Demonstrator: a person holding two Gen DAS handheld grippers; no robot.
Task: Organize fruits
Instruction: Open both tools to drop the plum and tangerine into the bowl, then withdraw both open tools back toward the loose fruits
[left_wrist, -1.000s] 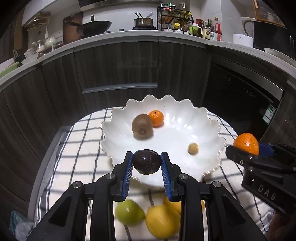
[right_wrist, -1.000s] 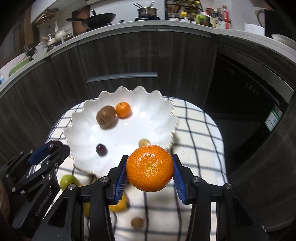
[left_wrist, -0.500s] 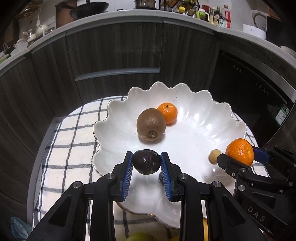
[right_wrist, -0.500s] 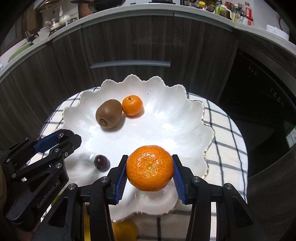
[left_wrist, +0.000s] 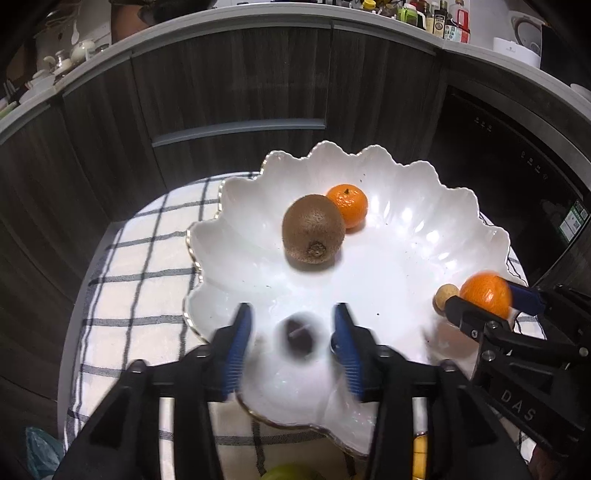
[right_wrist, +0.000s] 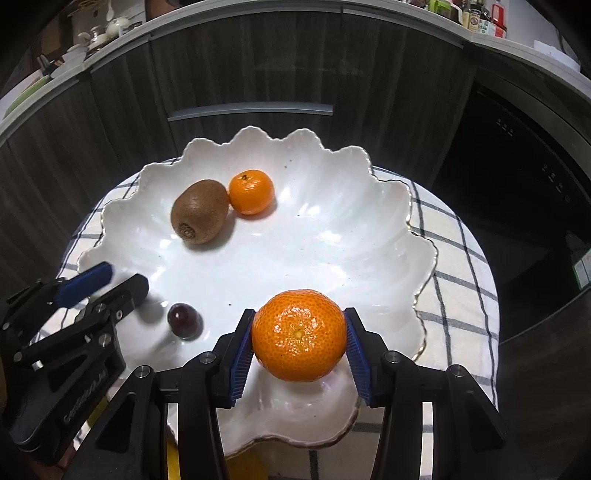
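I have both tongs over the white scalloped bowl (right_wrist: 332, 236), which sits on a checked cloth (left_wrist: 140, 295) covering the surface. My left tongs (left_wrist: 291, 341) are opening: the blue pads (left_wrist: 236, 347) stand clear of the dark plum (left_wrist: 297, 338), which sits between them on the bowl's floor, blurred. My right tongs (right_wrist: 299, 345) are opening too, with the large mandarin (right_wrist: 299, 334) between the pads; I see a thin gap on its left side, and on the right I cannot tell whether the pad touches the skin. The fruit sits low over the near part of the bowl. Further in, a kiwi (right_wrist: 199, 210) lies touching a small mandarin (right_wrist: 251, 192). A small tan fruit (left_wrist: 445, 293) shows just beside the right tongs in the left view
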